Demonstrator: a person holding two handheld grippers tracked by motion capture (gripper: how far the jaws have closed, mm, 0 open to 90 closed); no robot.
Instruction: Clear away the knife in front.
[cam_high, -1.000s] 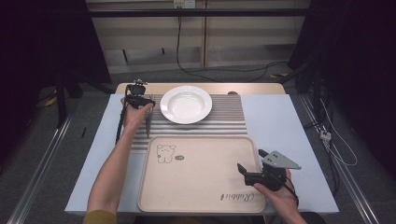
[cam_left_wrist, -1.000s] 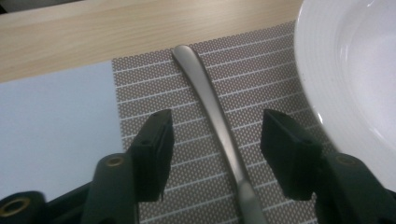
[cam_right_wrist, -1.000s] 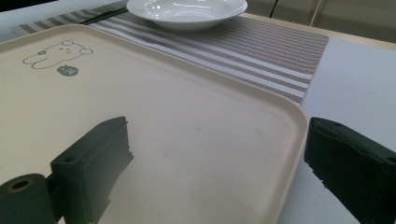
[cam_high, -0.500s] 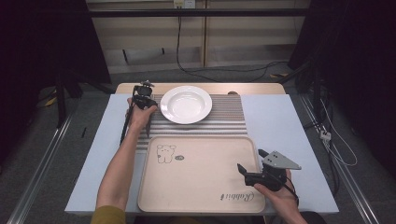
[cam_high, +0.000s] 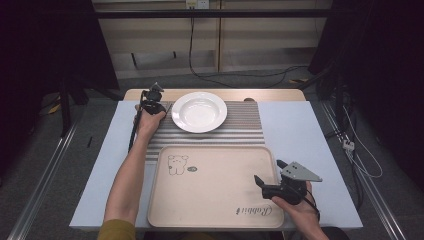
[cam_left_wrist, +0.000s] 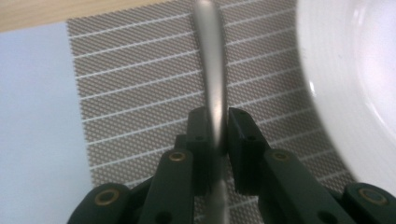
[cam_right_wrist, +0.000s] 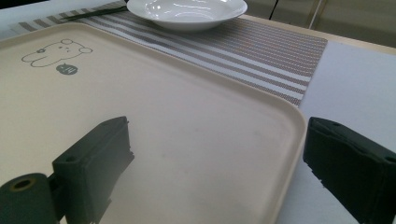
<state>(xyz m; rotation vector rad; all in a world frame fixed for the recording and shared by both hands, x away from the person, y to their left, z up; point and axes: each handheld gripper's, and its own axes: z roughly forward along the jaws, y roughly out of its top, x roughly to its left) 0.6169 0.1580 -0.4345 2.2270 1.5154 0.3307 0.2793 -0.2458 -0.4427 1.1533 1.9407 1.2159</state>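
A white deep plate (cam_high: 199, 111) stands on a striped placemat (cam_high: 240, 127) at the far middle of the table. Just left of the plate, my left gripper (cam_high: 151, 101) is shut on the handle of a metal utensil (cam_left_wrist: 211, 70), which lies low over the placemat (cam_left_wrist: 140, 93). The plate's rim (cam_left_wrist: 345, 74) is close on the right of it. My left gripper's (cam_left_wrist: 215, 135) jaws pinch the handle from both sides. I cannot tell whether the utensil is a spoon or a fork. My right gripper (cam_high: 269, 171) hangs open over the right edge of a beige tray (cam_high: 210, 205), with nothing between its jaws (cam_right_wrist: 219, 154).
The beige tray (cam_right_wrist: 163, 116) with a bear drawing (cam_high: 177, 164) takes up the near middle, on a pale blue table cover (cam_high: 300, 135). In the right gripper view the plate (cam_right_wrist: 187, 9) and the dark utensil (cam_right_wrist: 93, 14) lie beyond the tray. Cables run on the floor behind.
My left gripper and forearm have shifted slightly right, closer to the plate. The right gripper has not moved.
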